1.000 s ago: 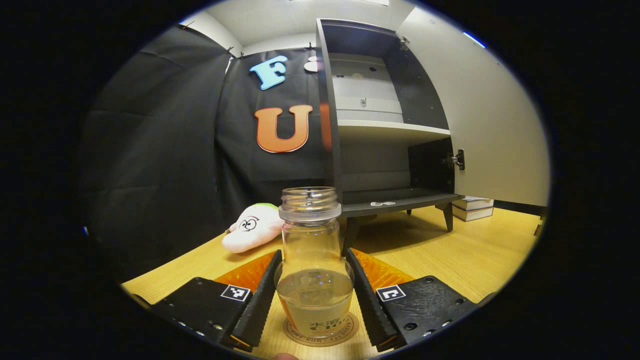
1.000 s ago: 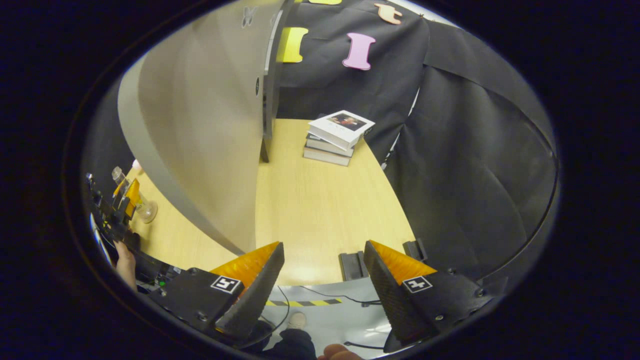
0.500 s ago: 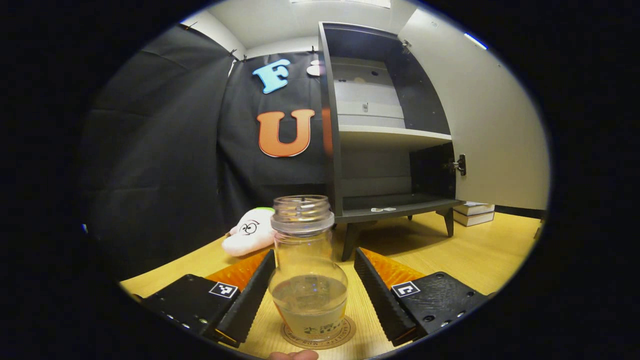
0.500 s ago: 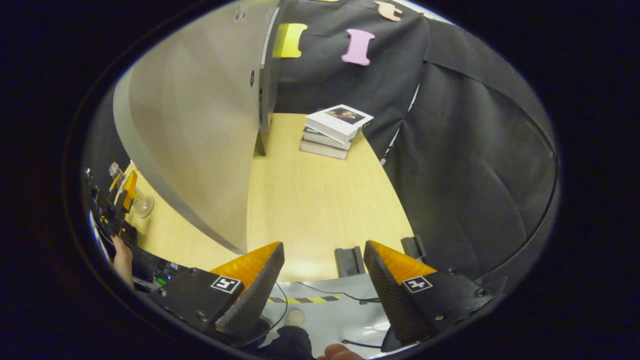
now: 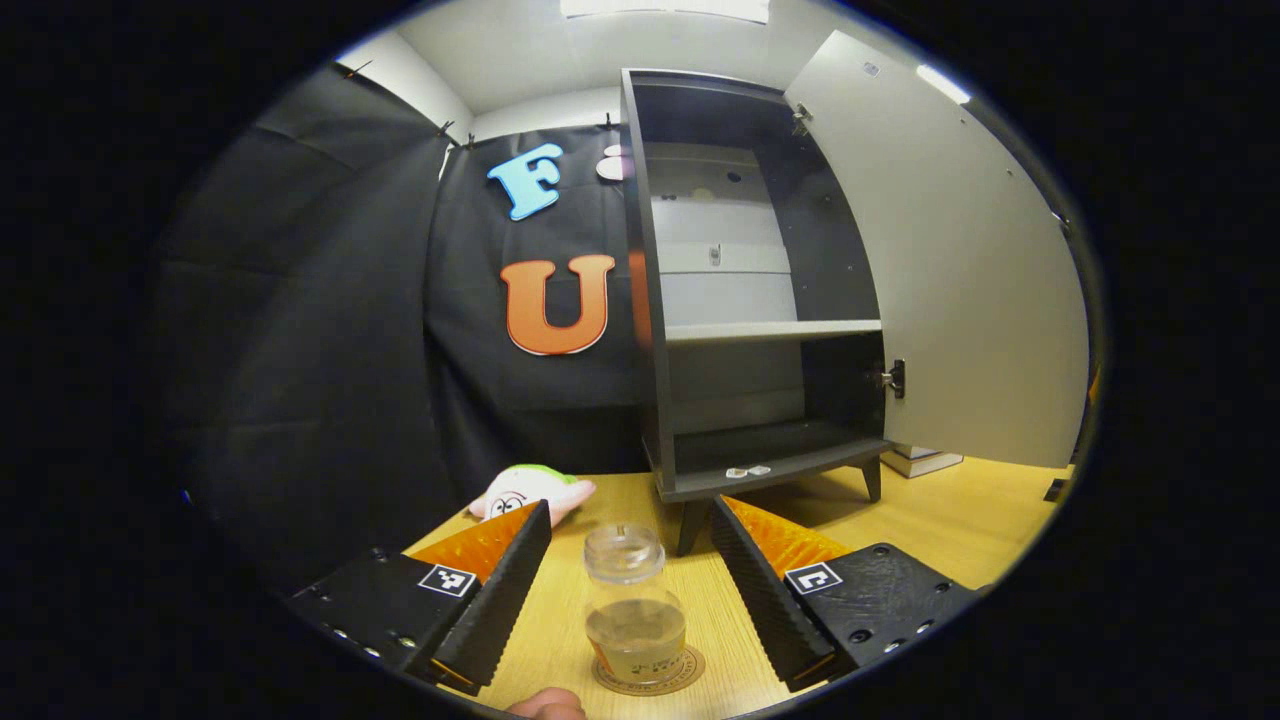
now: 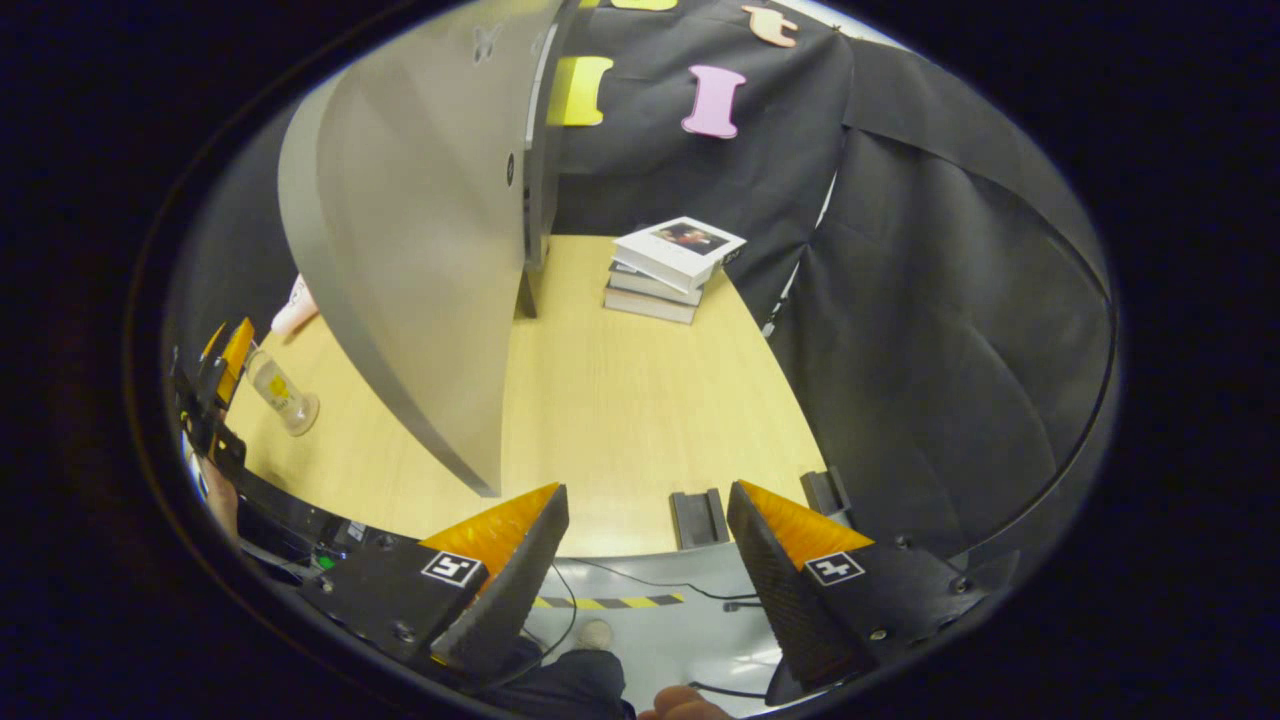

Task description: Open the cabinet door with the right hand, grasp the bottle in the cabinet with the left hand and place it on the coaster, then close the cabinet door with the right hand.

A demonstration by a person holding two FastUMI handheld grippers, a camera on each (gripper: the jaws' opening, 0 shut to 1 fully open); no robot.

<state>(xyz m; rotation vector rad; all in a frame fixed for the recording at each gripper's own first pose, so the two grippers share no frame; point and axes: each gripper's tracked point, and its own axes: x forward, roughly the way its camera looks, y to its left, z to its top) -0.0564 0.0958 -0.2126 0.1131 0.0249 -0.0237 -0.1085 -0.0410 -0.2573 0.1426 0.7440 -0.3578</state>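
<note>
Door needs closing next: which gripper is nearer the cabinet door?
Right, I judge. The right gripper sits open close beside the door. The left gripper, open, straddles the bottle farther off.

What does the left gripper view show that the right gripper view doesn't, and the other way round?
Left gripper view alone: the cabinet's shelves and a coaster under the bottle.

Right gripper view alone: stacked books' covers and the table's front edge.

Both: the open door, the bottle, the wooden table and an open hand-held gripper up front.
</note>
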